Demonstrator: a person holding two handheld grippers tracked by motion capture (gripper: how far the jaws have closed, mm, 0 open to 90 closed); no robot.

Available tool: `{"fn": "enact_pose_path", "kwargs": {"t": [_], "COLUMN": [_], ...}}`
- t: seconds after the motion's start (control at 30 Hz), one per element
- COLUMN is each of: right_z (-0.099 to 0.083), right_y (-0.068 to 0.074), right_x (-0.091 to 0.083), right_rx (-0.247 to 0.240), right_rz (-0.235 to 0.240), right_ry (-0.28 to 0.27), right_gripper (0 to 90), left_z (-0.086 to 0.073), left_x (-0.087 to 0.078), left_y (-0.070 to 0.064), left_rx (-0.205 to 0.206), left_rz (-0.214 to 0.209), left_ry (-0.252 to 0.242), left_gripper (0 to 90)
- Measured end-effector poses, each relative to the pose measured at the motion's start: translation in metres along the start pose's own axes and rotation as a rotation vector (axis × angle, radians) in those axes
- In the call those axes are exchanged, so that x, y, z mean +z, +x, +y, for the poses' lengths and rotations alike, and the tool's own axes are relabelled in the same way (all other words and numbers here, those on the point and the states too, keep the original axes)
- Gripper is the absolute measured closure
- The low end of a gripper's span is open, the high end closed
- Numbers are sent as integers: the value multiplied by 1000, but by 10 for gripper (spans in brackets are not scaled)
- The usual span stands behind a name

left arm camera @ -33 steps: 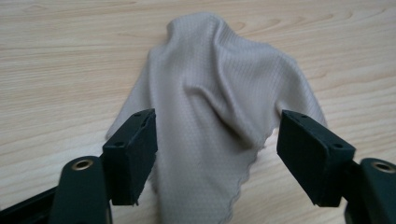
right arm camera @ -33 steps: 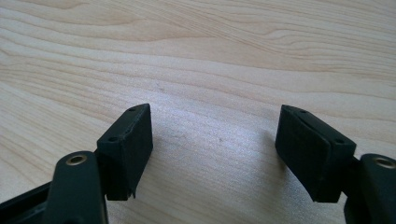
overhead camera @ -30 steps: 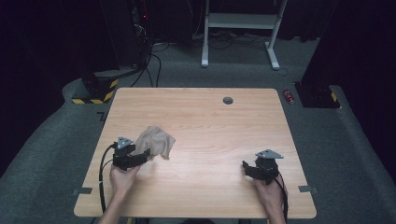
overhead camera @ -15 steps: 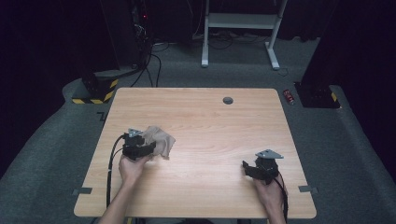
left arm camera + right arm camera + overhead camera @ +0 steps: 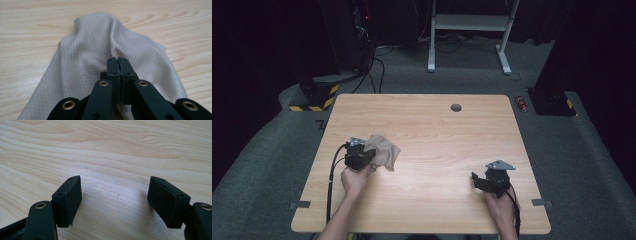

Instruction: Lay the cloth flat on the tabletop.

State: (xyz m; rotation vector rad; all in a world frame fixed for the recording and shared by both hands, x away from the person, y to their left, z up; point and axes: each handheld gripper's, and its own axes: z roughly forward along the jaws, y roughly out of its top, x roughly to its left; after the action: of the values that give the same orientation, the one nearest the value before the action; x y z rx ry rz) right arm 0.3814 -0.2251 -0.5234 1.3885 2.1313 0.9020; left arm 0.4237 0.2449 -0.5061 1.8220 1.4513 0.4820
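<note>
Cloth (image 5: 100,50), beige and crumpled, lies on the left part of the bench (image 5: 437,130), with one fold raised. Left gripper (image 5: 117,60) has its fingers pressed together on that fold. Right gripper (image 5: 115,202) rests well apart, fingers spread, holding nothing. Probably the grasp is done; spreading or folding is left.

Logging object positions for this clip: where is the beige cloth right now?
In the high view the beige cloth lies on the left part of the wooden table, pinched by the left gripper, far from the right gripper.
</note>
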Motion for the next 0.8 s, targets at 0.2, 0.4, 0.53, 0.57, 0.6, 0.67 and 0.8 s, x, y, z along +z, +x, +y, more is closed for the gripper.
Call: {"fn": "enact_pose_path", "kwargs": {"t": [0.2, 0.4, 0.53, 0.57, 0.6, 0.67, 0.8], "right_z": [0, 0, 0, 0, 0, 0, 0], "right_y": [0, 0, 0, 0, 0, 0, 0], "right_x": [0, 0, 0, 0, 0, 0, 0], "right_rx": [1, 1, 1, 1, 1, 1, 1], "right_rz": [0, 0, 0, 0, 0, 0, 0], "right_ry": [-1, 0, -1, 0, 0, 0, 0], "right_gripper": [272, 272, 272, 272, 272, 272, 272], "left_z": [13, 25, 35, 37, 37, 40, 47], "left_x": [-4, -2, -3, -3, -3, -2, 0], "left_y": [-14, -29, -44, -47, -47, -54, -70], "left_rx": [66, 91, 120, 127, 127, 146, 167], "left_rz": [-33, -83, -131, -144, -144, -158, -205], "left_ry": [-29, -52, -79, -78, -78, -81, -85], "left_gripper": [891, 892, 892, 892, 893, 893, 892]}}
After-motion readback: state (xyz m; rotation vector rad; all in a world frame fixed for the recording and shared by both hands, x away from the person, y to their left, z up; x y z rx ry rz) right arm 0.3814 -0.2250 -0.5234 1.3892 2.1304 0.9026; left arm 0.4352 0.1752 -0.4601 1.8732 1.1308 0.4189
